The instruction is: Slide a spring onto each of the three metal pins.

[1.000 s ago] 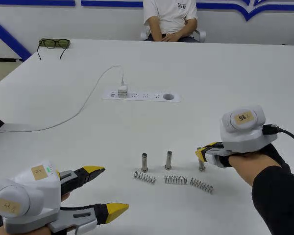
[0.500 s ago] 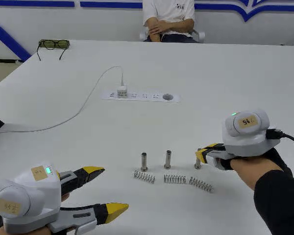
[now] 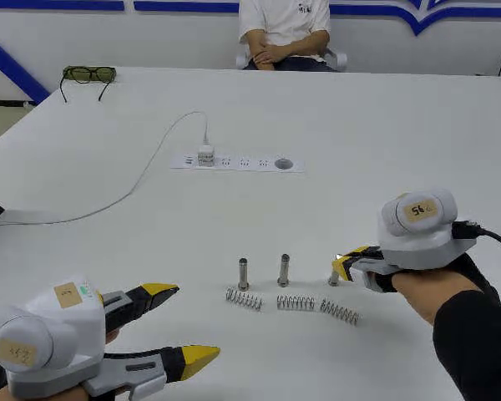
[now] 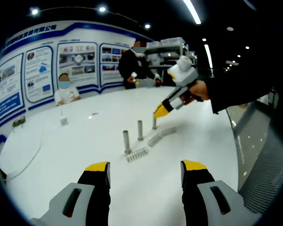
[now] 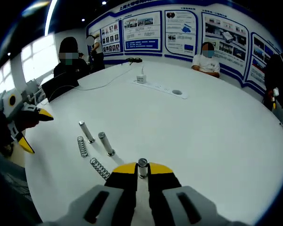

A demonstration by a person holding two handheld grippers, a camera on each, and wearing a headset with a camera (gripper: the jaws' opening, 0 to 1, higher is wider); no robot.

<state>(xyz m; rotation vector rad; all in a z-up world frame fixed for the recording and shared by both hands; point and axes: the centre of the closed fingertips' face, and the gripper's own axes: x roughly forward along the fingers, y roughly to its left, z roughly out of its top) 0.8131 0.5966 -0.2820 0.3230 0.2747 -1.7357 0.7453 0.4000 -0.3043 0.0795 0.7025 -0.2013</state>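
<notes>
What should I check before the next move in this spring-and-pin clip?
1. Right tool shut on the right pin: ok.
2. Left tool open and empty, free to fetch a spring: ok.
3. Left pin and middle pin upright and bare: ok.
4. The left spring, middle spring and right spring lying loose on the table by the pins: ok.
5. Any spring on a pin: not ok, none yet.
6. Right pin's base on the table or lifted: cannot tell.
</notes>
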